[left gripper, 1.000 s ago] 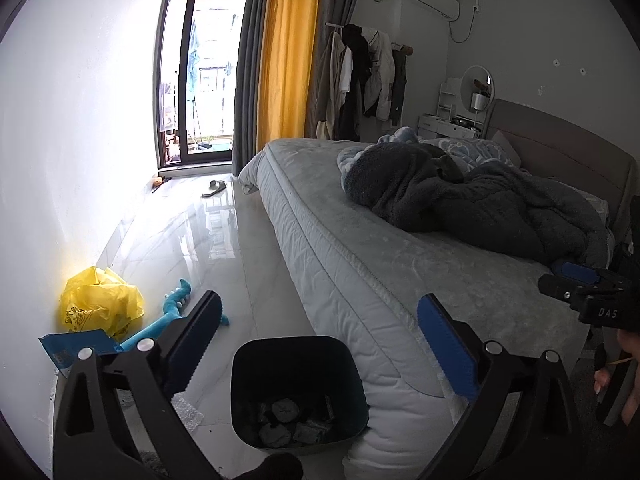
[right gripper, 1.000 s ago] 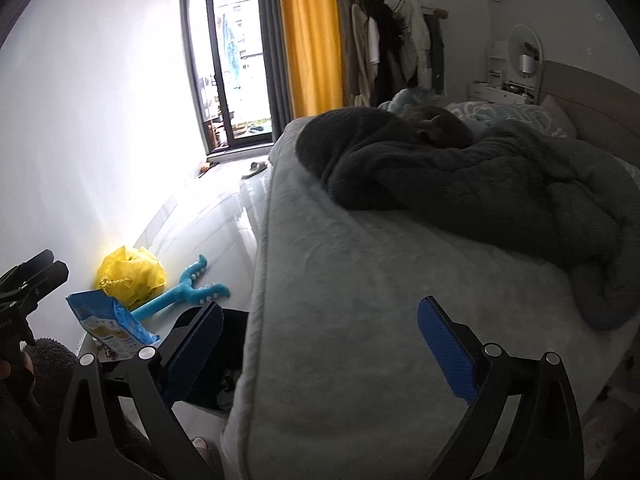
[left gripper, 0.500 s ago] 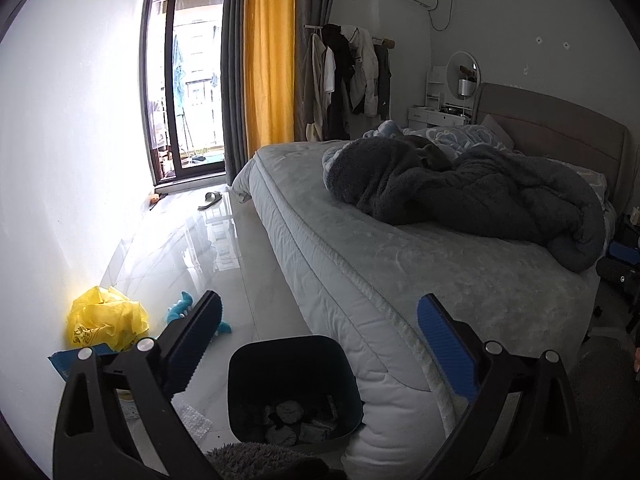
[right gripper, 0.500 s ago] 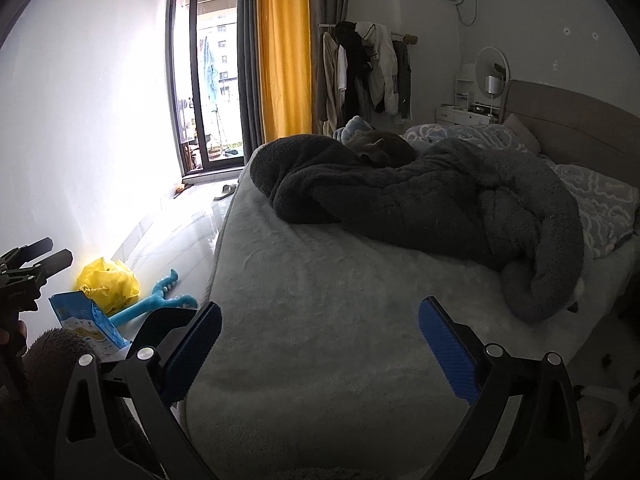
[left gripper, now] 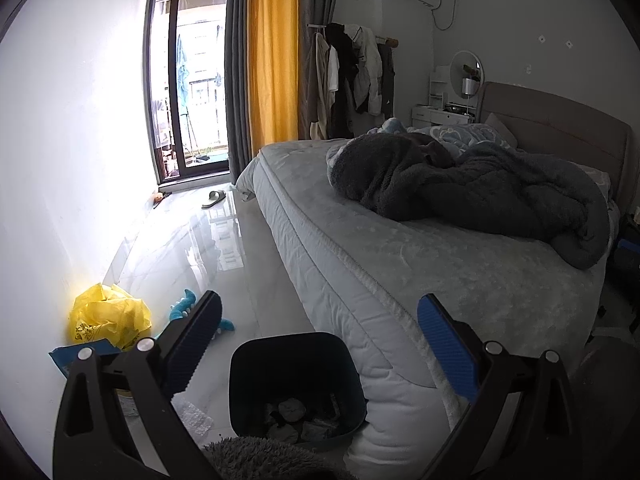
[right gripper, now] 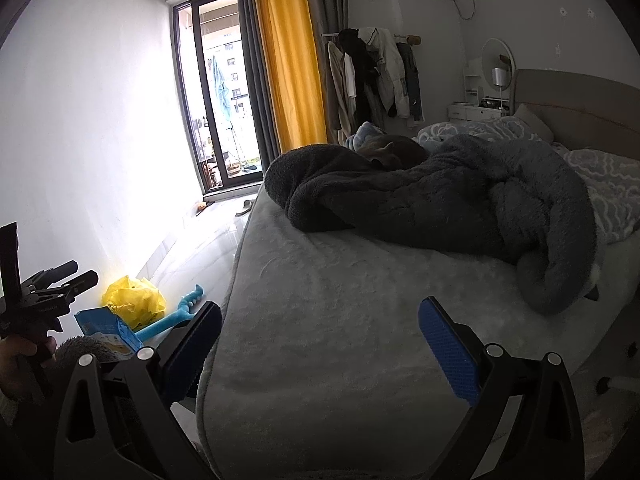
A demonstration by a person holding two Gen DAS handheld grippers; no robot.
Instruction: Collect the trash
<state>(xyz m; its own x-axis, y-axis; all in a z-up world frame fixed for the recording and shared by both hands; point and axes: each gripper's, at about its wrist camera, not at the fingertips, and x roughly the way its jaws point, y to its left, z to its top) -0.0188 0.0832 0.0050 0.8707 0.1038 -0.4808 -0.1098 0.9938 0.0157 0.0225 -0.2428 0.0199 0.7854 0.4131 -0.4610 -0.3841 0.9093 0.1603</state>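
Note:
A dark trash bin (left gripper: pixel 296 384) stands on the floor by the bed corner, with crumpled trash inside. My left gripper (left gripper: pixel 320 344) is open and empty, held above the bin. A yellow plastic bag (left gripper: pixel 110 316) lies by the wall, with a blue snack packet (left gripper: pixel 76 356) beside it. Bubble wrap (left gripper: pixel 192 420) lies on the floor left of the bin. My right gripper (right gripper: pixel 320 348) is open and empty above the bed's foot end. The yellow bag (right gripper: pixel 134 300) and blue packet (right gripper: pixel 108 328) also show in the right wrist view.
A large bed (left gripper: pixel 400 264) with a dark grey blanket (left gripper: pixel 460 184) fills the right. A blue dinosaur toy (left gripper: pixel 188 308) lies on the glossy floor. A slipper (left gripper: pixel 214 199) lies near the balcony door. A clothes rack (left gripper: pixel 352 76) stands at the back.
Both grippers have risen and tilted up, so more of the room shows. The bin sits lower in the left view. Both stay open and empty.

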